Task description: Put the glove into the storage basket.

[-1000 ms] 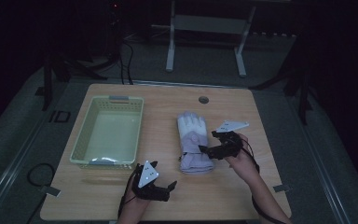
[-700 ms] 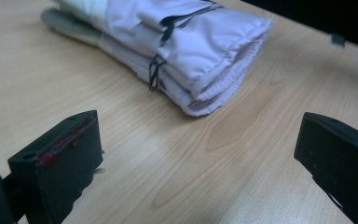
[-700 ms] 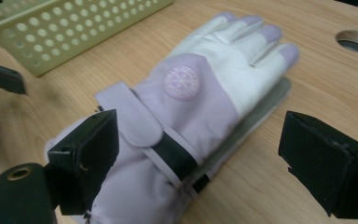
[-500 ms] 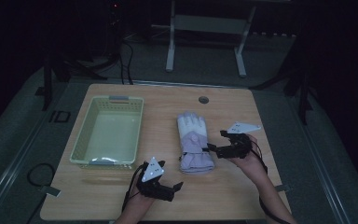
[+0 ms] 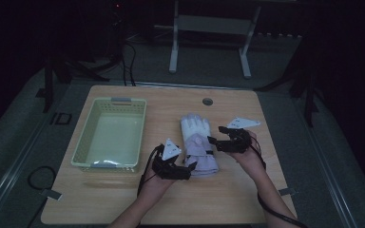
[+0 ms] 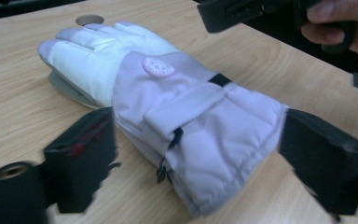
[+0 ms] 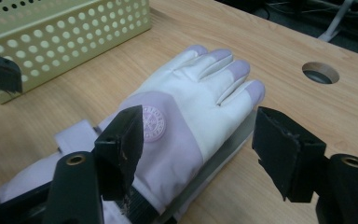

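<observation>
We hold the left gripper (image 5: 188,169) at the cuff of a glove (image 5: 197,145) on the table (image 5: 247,190); our right gripper (image 5: 212,140) is beside its palm, and a basket (image 5: 109,137) sits beyond the left gripper.

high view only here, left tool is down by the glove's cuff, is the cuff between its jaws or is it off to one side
observer: Between them. In the left gripper view the left tool has one jaw on each side of the cuff of the glove. The jaws have just been closing, but the fabric looks unsqueezed.
operator: and the right tool
observer: The right tool straddles the hand part, one jaw by the round badge, the other past the glove's edge over the table. Its jaws have just been closing too, with no grip yet.
operator: anything under the glove
observer: Yes, a flat grey layer sticks out beneath the fingers; I cannot tell what it is.
</observation>
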The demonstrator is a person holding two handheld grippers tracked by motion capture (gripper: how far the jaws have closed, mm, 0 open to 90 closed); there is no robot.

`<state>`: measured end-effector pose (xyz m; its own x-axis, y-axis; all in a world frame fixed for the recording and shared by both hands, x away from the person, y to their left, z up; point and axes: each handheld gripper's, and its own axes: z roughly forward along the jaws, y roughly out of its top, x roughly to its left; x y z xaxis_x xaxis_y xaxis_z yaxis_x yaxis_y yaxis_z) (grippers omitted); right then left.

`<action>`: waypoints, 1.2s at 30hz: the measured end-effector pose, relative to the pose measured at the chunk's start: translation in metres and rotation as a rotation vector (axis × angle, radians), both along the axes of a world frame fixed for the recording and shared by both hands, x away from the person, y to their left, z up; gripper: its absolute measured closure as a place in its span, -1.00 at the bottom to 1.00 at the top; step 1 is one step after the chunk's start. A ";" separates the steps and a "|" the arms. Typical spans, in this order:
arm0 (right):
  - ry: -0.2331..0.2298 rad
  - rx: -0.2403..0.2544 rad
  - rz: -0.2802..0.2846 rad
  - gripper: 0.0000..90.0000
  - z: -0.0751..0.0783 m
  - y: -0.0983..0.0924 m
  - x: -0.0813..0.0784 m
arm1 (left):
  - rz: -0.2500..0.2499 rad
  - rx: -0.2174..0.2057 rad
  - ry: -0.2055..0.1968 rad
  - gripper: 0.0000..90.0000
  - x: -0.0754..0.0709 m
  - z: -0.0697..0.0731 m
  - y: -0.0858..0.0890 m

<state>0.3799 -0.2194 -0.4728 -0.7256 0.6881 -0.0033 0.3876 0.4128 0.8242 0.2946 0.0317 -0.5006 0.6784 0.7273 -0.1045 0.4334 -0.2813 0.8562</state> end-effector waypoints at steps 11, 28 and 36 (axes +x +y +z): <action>0.080 -0.012 -0.016 -0.23 -0.029 0.004 0.005 | 0.107 0.042 0.151 -0.42 0.011 -0.023 -0.009; 0.396 0.018 0.023 0.01 -0.067 0.001 0.023 | 0.044 0.009 0.336 -0.37 0.031 -0.058 -0.010; 0.454 0.078 0.044 0.46 -0.071 -0.001 0.025 | -0.050 -0.015 0.358 0.22 0.035 -0.056 -0.010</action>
<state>0.4052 -0.2209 -0.5442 -0.6699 0.6423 0.3724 0.7003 0.3802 0.6041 0.3293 0.0219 -0.5563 0.6320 0.6905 -0.3518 0.6922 -0.2989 0.6569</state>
